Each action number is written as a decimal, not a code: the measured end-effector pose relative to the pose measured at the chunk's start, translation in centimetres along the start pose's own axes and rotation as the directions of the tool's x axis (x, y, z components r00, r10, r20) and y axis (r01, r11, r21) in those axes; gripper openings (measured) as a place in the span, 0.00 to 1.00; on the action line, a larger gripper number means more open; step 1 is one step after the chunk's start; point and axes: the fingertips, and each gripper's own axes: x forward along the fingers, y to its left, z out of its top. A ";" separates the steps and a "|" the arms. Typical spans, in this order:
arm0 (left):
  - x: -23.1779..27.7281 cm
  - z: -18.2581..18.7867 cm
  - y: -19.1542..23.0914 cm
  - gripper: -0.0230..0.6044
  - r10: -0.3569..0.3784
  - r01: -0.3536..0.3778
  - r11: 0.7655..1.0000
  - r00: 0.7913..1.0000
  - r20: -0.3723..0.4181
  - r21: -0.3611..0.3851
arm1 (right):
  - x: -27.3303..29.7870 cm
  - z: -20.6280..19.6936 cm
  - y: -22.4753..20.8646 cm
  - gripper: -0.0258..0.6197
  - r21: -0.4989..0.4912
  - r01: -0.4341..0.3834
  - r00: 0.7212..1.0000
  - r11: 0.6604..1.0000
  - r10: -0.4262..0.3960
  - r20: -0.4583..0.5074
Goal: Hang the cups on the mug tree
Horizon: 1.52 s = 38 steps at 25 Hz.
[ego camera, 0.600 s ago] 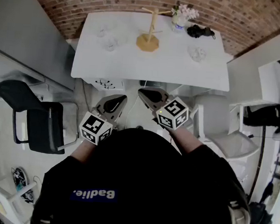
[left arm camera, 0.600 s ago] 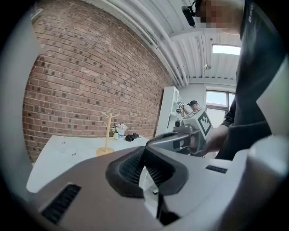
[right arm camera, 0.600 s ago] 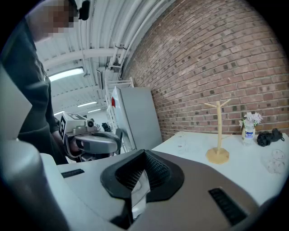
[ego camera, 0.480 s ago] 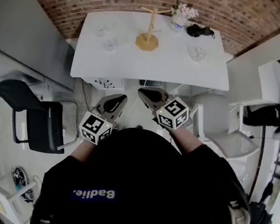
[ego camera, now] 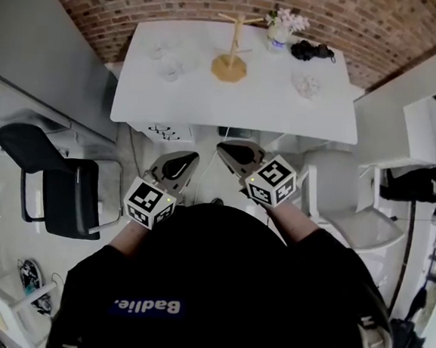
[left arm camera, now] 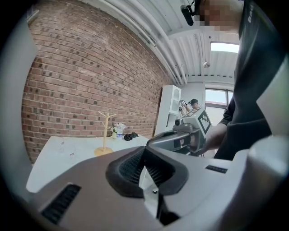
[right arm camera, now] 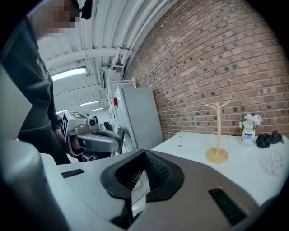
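The wooden mug tree stands bare at the far middle of the white table. Clear glass cups sit on the table: two on the left and one on the right. My left gripper and right gripper are held side by side in front of the table's near edge, well short of the cups. Both are shut with nothing between the jaws. In the left gripper view, its jaws meet, with the tree far off. The right gripper view shows the same, with the tree and a cup beyond.
A vase of flowers and a black object sit at the table's far right. A black chair stands at the left, a white chair at the right. A brick wall runs behind the table.
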 end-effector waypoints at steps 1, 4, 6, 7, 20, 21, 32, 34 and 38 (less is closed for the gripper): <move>0.0 0.0 0.0 0.04 0.006 -0.006 1.000 1.000 0.001 0.000 | -0.1 0.0 0.0 0.09 -0.001 -0.003 1.000 1.000 0.003 0.002; -0.1 0.1 0.2 0.04 0.034 -0.034 0.999 0.999 0.011 -0.009 | -0.3 0.3 0.3 0.09 0.001 -0.027 0.999 1.000 0.027 0.035; -0.2 0.3 0.4 0.04 0.051 -0.051 0.999 0.998 0.022 -0.012 | -0.2 0.6 0.4 0.09 0.000 -0.045 0.997 0.999 0.045 0.056; -0.2 0.4 0.5 0.04 0.059 -0.059 0.998 0.998 0.028 -0.013 | -0.1 0.7 0.3 0.09 0.000 -0.052 0.997 0.999 0.052 0.059; 0.3 1.3 7.8 0.04 0.071 -0.068 0.997 0.995 0.074 -0.047 | 6.2 2.8 -2.6 0.09 0.001 -0.052 0.997 0.999 0.052 0.051; 0.5 1.5 8.9 0.04 0.065 -0.061 0.997 0.995 0.076 -0.048 | 7.1 3.3 -2.9 0.09 -0.002 -0.061 0.997 0.998 0.061 0.056; 3.4 4.7 21.8 0.04 -0.052 0.053 0.998 0.996 0.069 -0.023 | 17.6 9.2 -8.5 0.09 0.011 -0.040 0.994 0.999 0.038 0.101; 3.9 5.1 23.4 0.04 -0.070 0.072 0.997 0.995 0.067 -0.021 | 19.2 9.7 -9.6 0.09 0.010 -0.013 0.995 1.000 0.012 0.095; 4.6 5.2 26.1 0.04 -0.101 0.102 0.995 0.993 0.058 -0.018 | 21.8 10.1 -11.5 0.09 -0.027 0.030 0.997 0.999 -0.028 0.076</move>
